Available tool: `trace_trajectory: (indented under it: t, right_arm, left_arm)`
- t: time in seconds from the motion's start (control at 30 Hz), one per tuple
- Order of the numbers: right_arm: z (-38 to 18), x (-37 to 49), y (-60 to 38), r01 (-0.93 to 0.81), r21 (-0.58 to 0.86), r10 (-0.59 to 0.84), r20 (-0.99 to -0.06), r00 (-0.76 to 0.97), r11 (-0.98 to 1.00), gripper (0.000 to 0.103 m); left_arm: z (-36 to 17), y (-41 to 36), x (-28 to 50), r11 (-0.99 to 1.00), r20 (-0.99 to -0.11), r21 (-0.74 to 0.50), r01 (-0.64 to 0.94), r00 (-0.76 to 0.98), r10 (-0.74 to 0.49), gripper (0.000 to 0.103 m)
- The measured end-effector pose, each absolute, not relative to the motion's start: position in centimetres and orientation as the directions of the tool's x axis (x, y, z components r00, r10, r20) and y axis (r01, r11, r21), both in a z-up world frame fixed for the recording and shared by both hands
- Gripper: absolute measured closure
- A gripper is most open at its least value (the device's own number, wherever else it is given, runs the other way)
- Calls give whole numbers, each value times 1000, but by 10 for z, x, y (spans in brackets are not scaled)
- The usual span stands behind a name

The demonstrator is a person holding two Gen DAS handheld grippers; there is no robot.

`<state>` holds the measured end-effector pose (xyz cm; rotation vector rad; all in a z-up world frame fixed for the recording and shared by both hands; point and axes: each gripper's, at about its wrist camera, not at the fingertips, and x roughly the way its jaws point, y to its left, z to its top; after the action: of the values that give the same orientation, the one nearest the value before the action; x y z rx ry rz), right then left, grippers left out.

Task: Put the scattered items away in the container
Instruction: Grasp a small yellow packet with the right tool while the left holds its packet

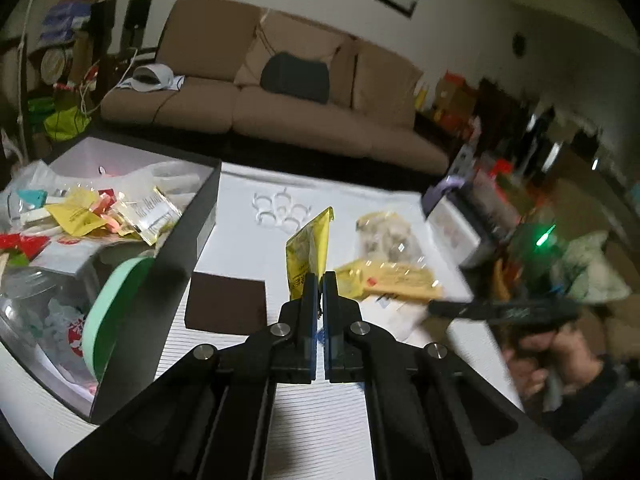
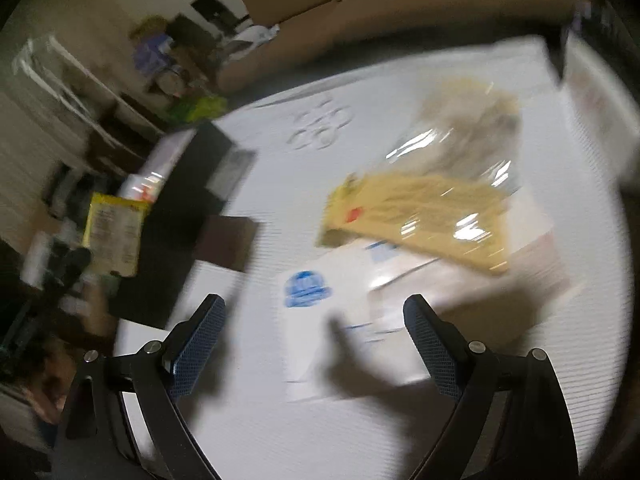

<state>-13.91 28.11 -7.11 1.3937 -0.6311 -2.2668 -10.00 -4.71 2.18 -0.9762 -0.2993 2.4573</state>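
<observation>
My left gripper [image 1: 320,276] is shut on a small yellow packet [image 1: 310,250] and holds it upright above the white table. The dark box [image 1: 188,236] with several snack packets and a green-rimmed item stands to its left. In the blurred right wrist view, my right gripper [image 2: 316,312] is open and empty above a white paper sheet with a blue logo [image 2: 320,304]. Beyond it lie a flat yellow packet [image 2: 416,220] and a clear bag of brownish items [image 2: 468,128]. The same yellow packet [image 1: 392,278] and clear bag [image 1: 384,236] show in the left wrist view. The held packet [image 2: 114,232] shows at the left.
A dark brown square card [image 1: 226,304] lies on the table beside the box. A clear plastic ring holder [image 1: 280,210] lies further back. A purple-and-white box [image 1: 460,216] stands at the table's right edge. A brown sofa [image 1: 280,108] is behind.
</observation>
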Motion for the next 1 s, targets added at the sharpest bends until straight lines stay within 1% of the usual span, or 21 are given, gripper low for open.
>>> trace_trajectory:
  t: [0.03,0.07,0.1,0.13,0.2,0.27,0.37,0.43,0.47,0.5,0.57,0.67,0.73,0.8,0.9,1.0]
  right_arm:
    - [-77,-142,280,89,609,-586,-699,-409,-788,17]
    - [-85,-147,278,71,643,-613,-682,-400,-762,24]
    - [-93,-153,275,49,655,-615,-678,-402,-754,29]
    - [-98,-159,272,25,649,-600,-687,-409,-760,30]
    - [-108,-174,264,-18,635,-565,-700,-436,-773,38]
    - [-114,-191,255,-33,633,-552,-698,-457,-773,41]
    - [-118,-216,239,-54,583,-490,-726,-483,-811,43]
    - [-125,-227,232,-93,547,-446,-759,-473,-832,68]
    - [-130,-231,231,-113,541,-438,-770,-464,-833,87]
    - [-133,-233,232,-127,542,-434,-773,-464,-830,93]
    - [-134,-230,235,-135,546,-430,-769,-473,-827,94]
    - [-117,-214,235,-50,531,-432,-738,-518,-846,95]
    - [-95,-198,236,41,525,-457,-696,-554,-850,95]
    - [-66,-177,235,133,487,-461,-654,-600,-863,95]
    - [-25,-149,239,189,441,-449,-616,-647,-878,95]
    - [7,-127,240,228,429,-458,-573,-679,-874,95]
  left_arm:
    - [23,-55,-102,-863,-584,-385,-327,-638,502,101]
    - [21,-58,-104,-864,-584,-399,-308,-641,498,101]
    - [20,-62,-106,-862,-583,-414,-293,-641,499,101]
    - [18,-66,-108,-858,-582,-429,-281,-641,501,101]
    - [19,-69,-111,-863,-583,-426,-270,-648,490,101]
    - [21,-68,-111,-879,-591,-392,-273,-657,467,101]
    - [22,-69,-112,-894,-602,-361,-264,-667,440,101]
    - [20,-70,-113,-895,-604,-361,-261,-666,438,101]
    - [19,-70,-113,-899,-608,-353,-259,-667,431,101]
    - [18,-71,-113,-903,-613,-343,-257,-668,423,101]
    - [18,-72,-111,-907,-613,-339,-252,-672,416,101]
    - [22,-75,-108,-904,-599,-344,-252,-683,418,101]
    - [25,-75,-106,-910,-595,-329,-252,-693,407,101]
    - [27,-76,-104,-908,-587,-330,-257,-698,411,101]
    - [32,-79,-102,-911,-576,-328,-251,-711,404,101]
    - [38,-80,-98,-934,-572,-273,-232,-741,351,101]
